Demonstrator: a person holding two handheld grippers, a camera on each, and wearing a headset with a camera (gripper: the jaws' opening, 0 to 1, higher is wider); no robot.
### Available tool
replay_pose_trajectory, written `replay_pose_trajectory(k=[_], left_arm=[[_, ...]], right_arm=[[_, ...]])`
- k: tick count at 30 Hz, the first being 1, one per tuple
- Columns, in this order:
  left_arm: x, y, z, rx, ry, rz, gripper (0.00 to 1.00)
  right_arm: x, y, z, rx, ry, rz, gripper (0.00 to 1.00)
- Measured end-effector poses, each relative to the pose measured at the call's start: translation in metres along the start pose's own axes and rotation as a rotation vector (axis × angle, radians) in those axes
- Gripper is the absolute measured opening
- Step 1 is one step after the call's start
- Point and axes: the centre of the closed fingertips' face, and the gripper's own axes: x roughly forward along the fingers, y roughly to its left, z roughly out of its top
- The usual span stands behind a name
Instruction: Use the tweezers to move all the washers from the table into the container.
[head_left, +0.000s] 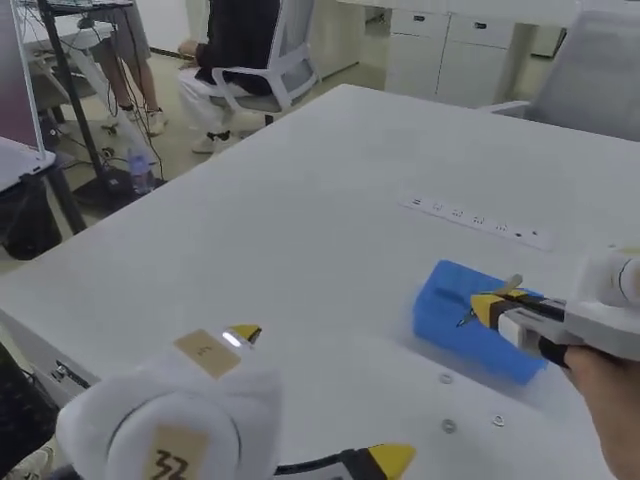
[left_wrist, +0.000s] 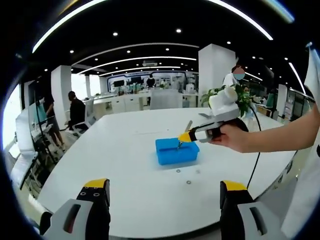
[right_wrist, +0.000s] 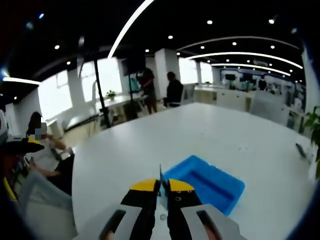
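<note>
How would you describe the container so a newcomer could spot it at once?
On the large white table, look below the right gripper, whose jaws pinch the tweezers. There lies the container, a shallow rectangular tray. It alone is bright blue; the washers beside it are tiny and silver.

Ahead of me: flush power strip (head_left: 478, 220) w/ sockets. Far side: person (head_left: 235, 45) seated in white office chair (head_left: 287, 72), black stand (head_left: 68, 100) nearby, white cabinets (head_left: 450, 50) behind. Left gripper view: potted plant (left_wrist: 245, 97), white pillar (left_wrist: 216, 67).

left claw (left_wrist: 165, 185) jaws wide apart | right claw (left_wrist: 184, 136) clamps tweezers (left_wrist: 188, 126) over blue container (left_wrist: 175, 154) | washers (left_wrist: 188, 182) on table (left_wrist: 125, 160)
</note>
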Motion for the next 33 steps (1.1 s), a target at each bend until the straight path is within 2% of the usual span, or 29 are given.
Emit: replay_pose_trajectory(k=[3,5,7,16,21,25,33], left_arm=[[-0.005,0.005,0.002,-0.01,-0.013,0.003,0.93],[-0.007,0.009,0.002,-0.013,-0.013,0.003,0.93],[-0.008,0.014,0.002,-0.005,-0.006,-0.004,0.93],[-0.009,0.04,0.014,0.069,-0.006,-0.074,0.91],[-0.004,0.053,0.018,0.103,-0.01,-0.123,0.91],[0.002,0.059,0.021,0.128,-0.012,-0.158,0.91],[0.013,0.07,0.024,0.17,-0.016,-0.228,0.9]], right_arm=[[0.002,0.006,-0.01,0.022,0.017,0.007,0.03],[0.007,0.009,-0.02,0.032,0.033,0.004,0.03],[0.006,0.009,-0.023,0.04,0.04,-0.006,0.03],[0.019,0.005,-0.048,0.095,0.088,-0.088,0.03],[0.025,0.0,-0.059,0.136,0.11,-0.139,0.03],[0.026,-0.004,-0.064,0.179,0.116,-0.177,0.03],[0.03,-0.009,-0.068,0.202,0.12,-0.237,0.03]])
